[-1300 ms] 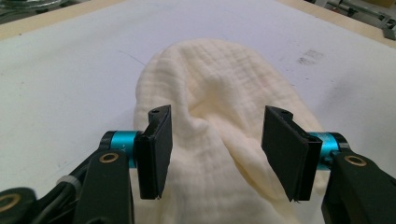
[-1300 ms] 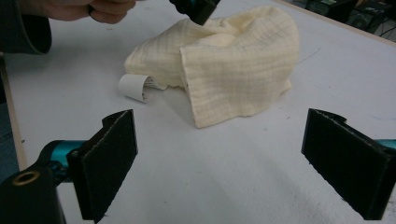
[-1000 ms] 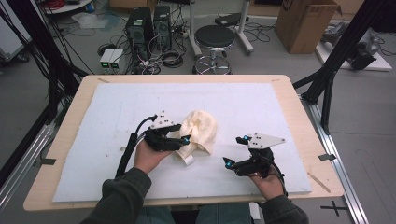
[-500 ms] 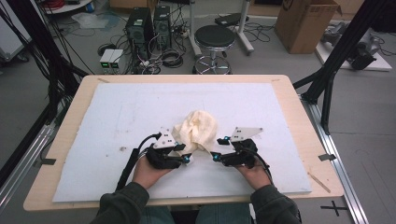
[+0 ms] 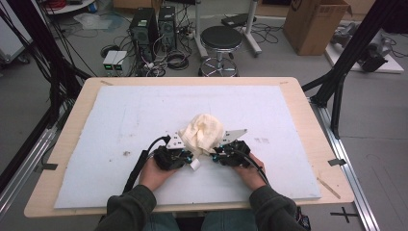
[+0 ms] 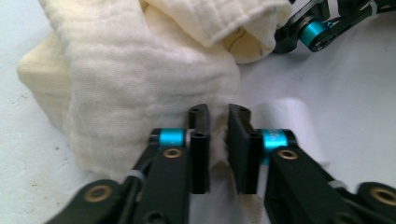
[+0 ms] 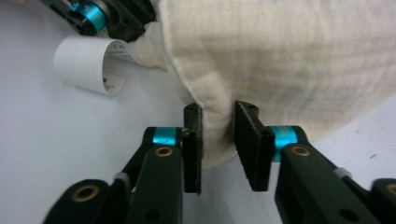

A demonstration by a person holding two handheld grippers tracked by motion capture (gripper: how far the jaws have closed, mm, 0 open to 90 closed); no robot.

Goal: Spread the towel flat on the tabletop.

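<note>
One cream cloth (image 5: 204, 134) sits bunched near the table's (image 5: 308, 110) front edge, and you've got two grippers on it: left gripper (image 6: 218, 135) and right gripper (image 7: 218, 140), jaws just closing, each pinching a fold.

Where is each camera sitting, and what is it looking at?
High view: above the near table edge, looking forward and down at the crumpled cream muslin cloth; forearms, hands, left gripper and right gripper show.
Left gripper view: on the left gripper, looking along its black jaws pinching a cloth fold.
Right gripper view: on the right gripper, its jaws around the cloth's hem.
Shared: both gripper views show the cloth and curled white paper label.
</note>
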